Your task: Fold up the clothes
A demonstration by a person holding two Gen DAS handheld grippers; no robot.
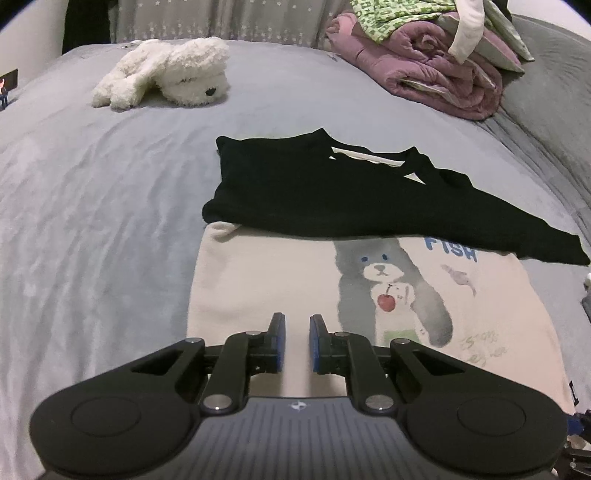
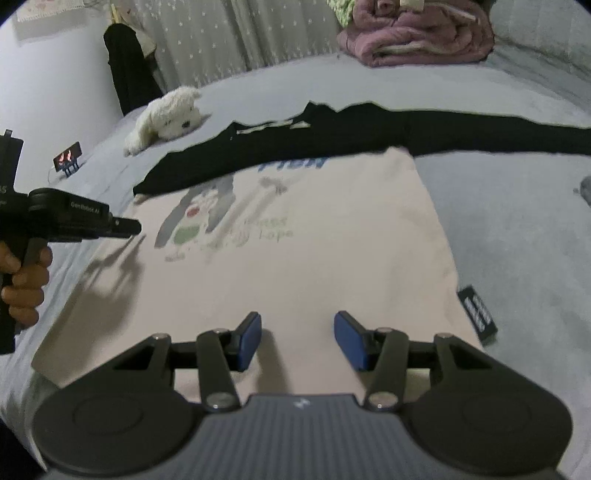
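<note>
A cream T-shirt (image 1: 266, 280) (image 2: 332, 229) with a bear print lies flat on the grey bed (image 1: 92, 203). Black cloth (image 1: 332, 199) (image 2: 406, 129) with a neckline lies folded across its far end, one long strip reaching off to the right. My left gripper (image 1: 297, 321) hovers over the shirt's near left part, its blue pads a narrow gap apart with nothing between them. From the right wrist view it shows at the left edge (image 2: 125, 227), held by a hand (image 2: 26, 280). My right gripper (image 2: 297, 321) stands open over the shirt's near hem, empty.
A white plush dog (image 1: 166, 74) (image 2: 166, 118) lies at the far left of the bed. A rolled purple quilt (image 1: 424, 62) (image 2: 417, 33) with clothes on it sits at the far right. A small lit screen on a stand (image 2: 68, 157) stands at the left bed edge.
</note>
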